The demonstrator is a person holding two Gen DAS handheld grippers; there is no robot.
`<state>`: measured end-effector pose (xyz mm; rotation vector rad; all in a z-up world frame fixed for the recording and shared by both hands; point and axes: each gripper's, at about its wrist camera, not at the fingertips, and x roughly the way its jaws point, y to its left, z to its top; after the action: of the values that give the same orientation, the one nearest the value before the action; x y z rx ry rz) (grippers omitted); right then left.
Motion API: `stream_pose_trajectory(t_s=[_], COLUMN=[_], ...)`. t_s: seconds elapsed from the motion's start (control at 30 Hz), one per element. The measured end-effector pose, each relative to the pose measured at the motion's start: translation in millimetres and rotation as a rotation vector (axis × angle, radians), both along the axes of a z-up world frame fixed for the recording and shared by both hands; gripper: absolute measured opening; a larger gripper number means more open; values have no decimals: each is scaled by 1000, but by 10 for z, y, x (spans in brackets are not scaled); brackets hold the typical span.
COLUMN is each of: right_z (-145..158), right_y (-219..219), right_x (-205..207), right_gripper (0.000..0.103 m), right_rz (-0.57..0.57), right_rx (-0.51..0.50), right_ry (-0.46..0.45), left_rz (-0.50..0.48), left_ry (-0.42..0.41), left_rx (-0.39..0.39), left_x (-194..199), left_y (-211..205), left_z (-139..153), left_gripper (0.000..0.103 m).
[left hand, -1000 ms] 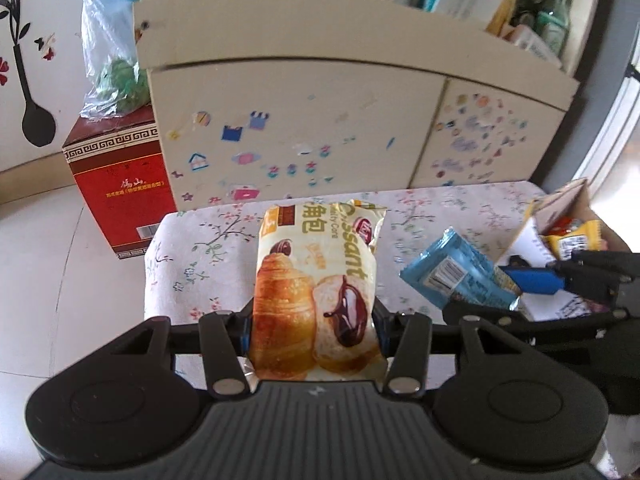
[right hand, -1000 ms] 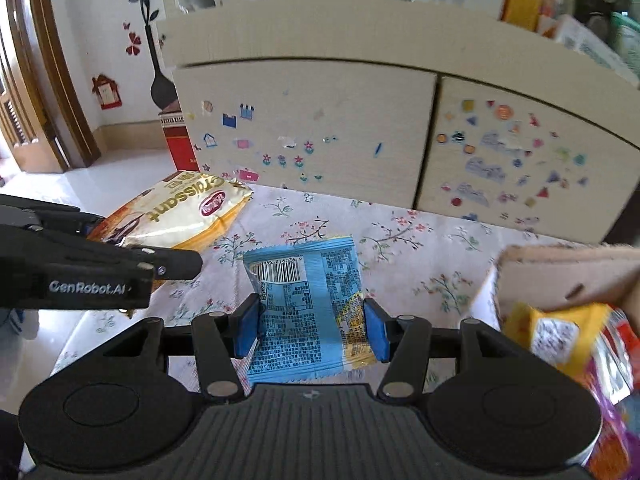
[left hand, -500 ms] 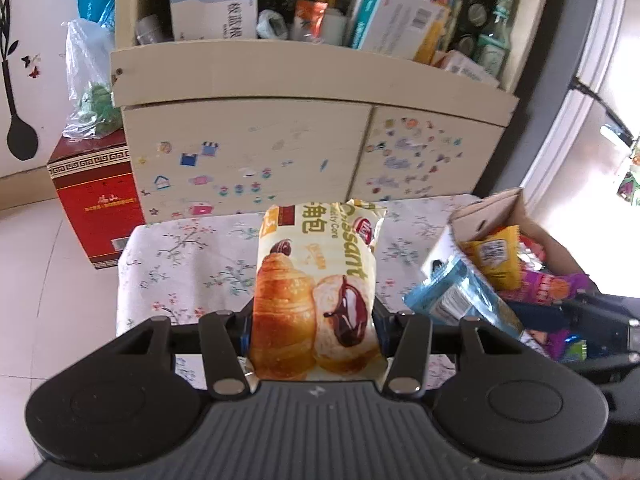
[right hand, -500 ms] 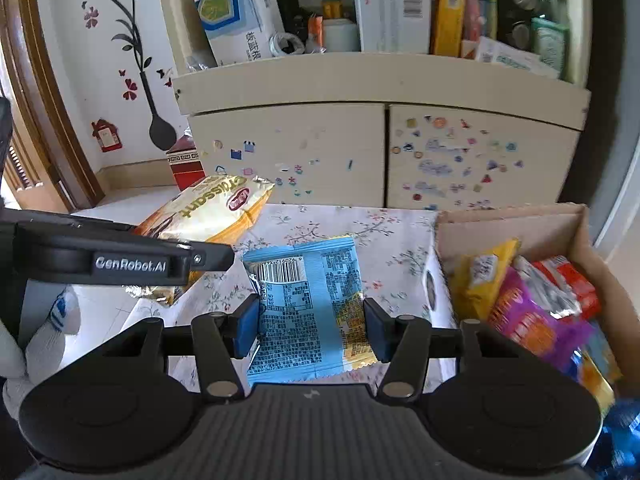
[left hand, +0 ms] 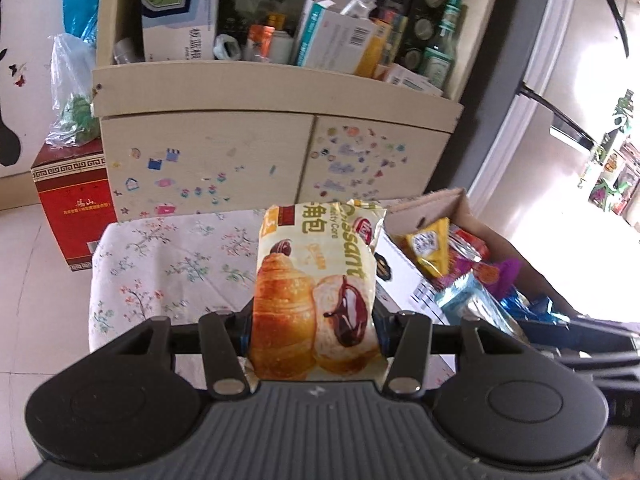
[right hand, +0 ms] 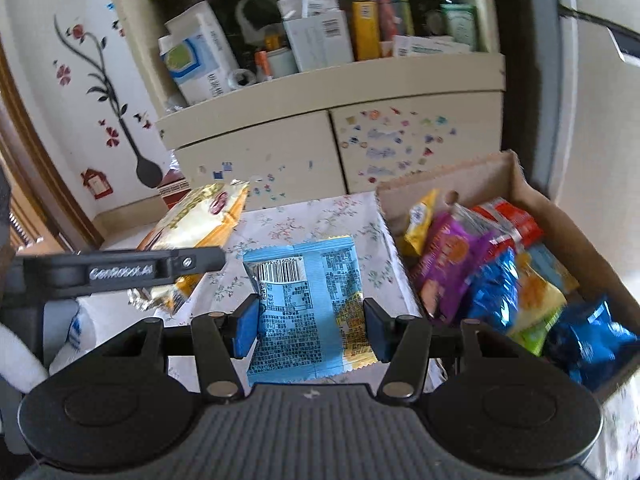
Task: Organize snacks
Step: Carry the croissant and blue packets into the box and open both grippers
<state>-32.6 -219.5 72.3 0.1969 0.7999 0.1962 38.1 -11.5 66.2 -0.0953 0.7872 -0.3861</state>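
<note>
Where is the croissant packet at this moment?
The croissant packet is clamped in the left gripper, held above the floral tablecloth, left of the cardboard box; the right wrist view shows it at left.

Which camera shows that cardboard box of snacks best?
The right wrist view: the cardboard box lies open, its packets spread in plain sight. The left wrist view catches the box only partly, behind the croissant packet.

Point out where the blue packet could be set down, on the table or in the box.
The floral tablecloth is bare from its left edge to the cardboard box. The box is crowded: yellow, purple, red and blue packets fill it, so the blue packet could only lie on top.
</note>
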Motion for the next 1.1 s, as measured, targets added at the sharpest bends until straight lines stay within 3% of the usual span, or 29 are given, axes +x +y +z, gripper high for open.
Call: stream_pose_trajectory(t_s=[0.3, 0.57, 0.77, 1.1], right_z=[115, 293, 371, 342], right_y=[-377, -858, -1071, -1208], right_x=[-119, -187, -228, -214], right_gripper=[61, 61, 61, 61], right_rz=[-130, -292, -381, -460], right_rx=[33, 80, 100, 97], right_ry=[-39, -99, -134, -115], left_rz=[-50, -97, -172, -317], left_ry=[-31, -58, -82, -132], left_rx=[39, 5, -14, -24], left_x=[-113, -110, -154, -263], left_y=[-273, -521, -774, -1290], left_z=[-34, -11, -22, -121], left_gripper=[50, 50, 50, 50])
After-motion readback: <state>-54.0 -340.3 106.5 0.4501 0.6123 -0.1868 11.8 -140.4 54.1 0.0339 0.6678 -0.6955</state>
